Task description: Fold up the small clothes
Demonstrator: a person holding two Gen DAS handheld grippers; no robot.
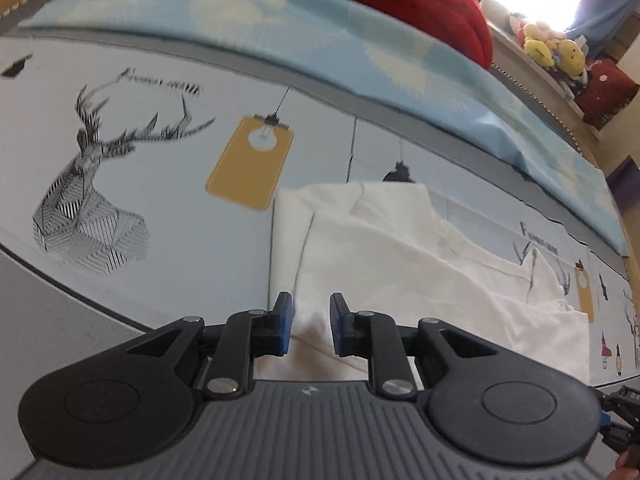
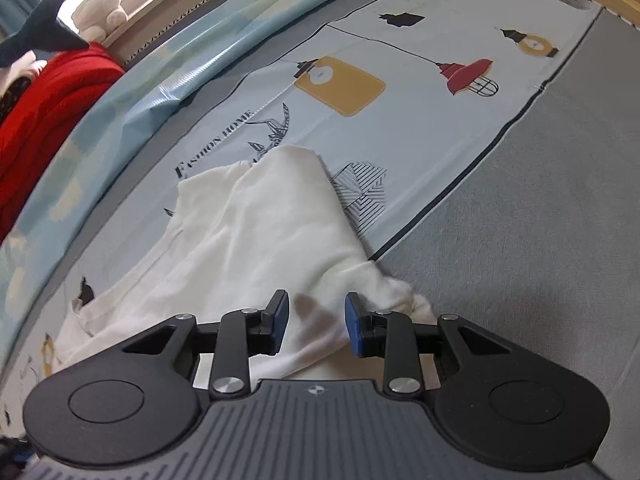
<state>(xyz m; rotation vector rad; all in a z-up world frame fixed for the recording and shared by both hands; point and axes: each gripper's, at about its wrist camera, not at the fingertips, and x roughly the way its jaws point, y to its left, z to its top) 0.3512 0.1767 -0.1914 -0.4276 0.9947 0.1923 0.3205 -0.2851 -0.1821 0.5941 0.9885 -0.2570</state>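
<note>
Two fisheye views from handheld grippers, both low over a bed w/ a printed sheet [image 1: 160, 184] (deer heads, hanging lamps, the words "Fashion Home"). A small white garment [image 1: 400, 264] lies rumpled on the sheet, partly folded over itself, running from near the left gripper [image 1: 311, 326] across to the right gripper [image 2: 316, 326].

Left gripper: fingers apart w/ a gap, white cloth visible between the blue pads [image 1: 285, 320], nothing pinched. Right gripper: also spread, wider gap, cloth under and between the fingers, a bunched corner [image 2: 404, 300] of the garment just beside its right finger.

Handling, as a guess: thin, soft, very light fabric; it'll drape and sag, won't hold shape, and layers may slide apart. Best hold looks like a hem or corner edge, pinching both layers together, one gripper per corner. Red blanket [image 1: 420, 4] and plush toys [image 1: 552, 48] sit well away in the bkgd.
</note>
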